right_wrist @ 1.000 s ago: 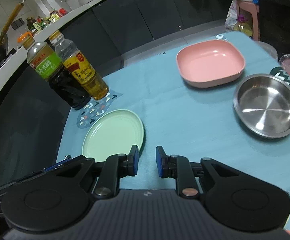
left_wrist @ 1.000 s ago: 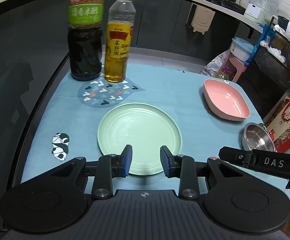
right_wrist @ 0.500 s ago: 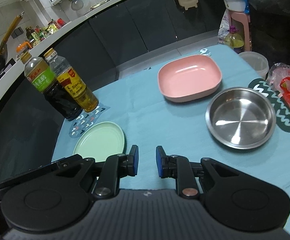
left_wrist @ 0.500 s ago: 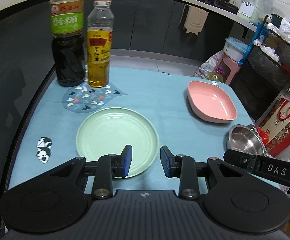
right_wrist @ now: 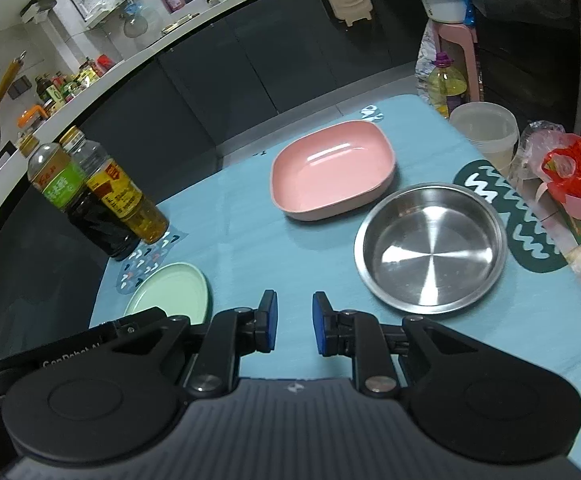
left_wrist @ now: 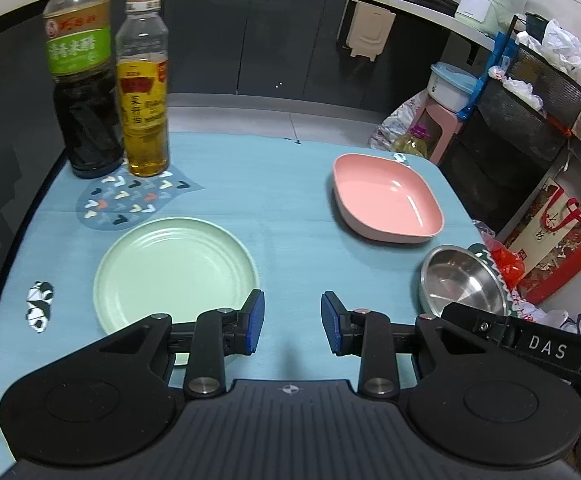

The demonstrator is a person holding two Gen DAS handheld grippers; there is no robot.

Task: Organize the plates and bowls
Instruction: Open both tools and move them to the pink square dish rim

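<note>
While both grippers gape empty, only the right wrist view shows the clear tub [right_wrist: 484,130].

We held the left tongs [left_wrist: 292,328] angled downward with their blue pads [left_wrist: 255,320] apart by a clear gap and nothing between them. We held the right tongs [right_wrist: 293,328] at a similar downward tilt just beside them, the pads [right_wrist: 317,328] a little closer together, also empty. At the left view's edge, the right tool's black body showed.
</note>
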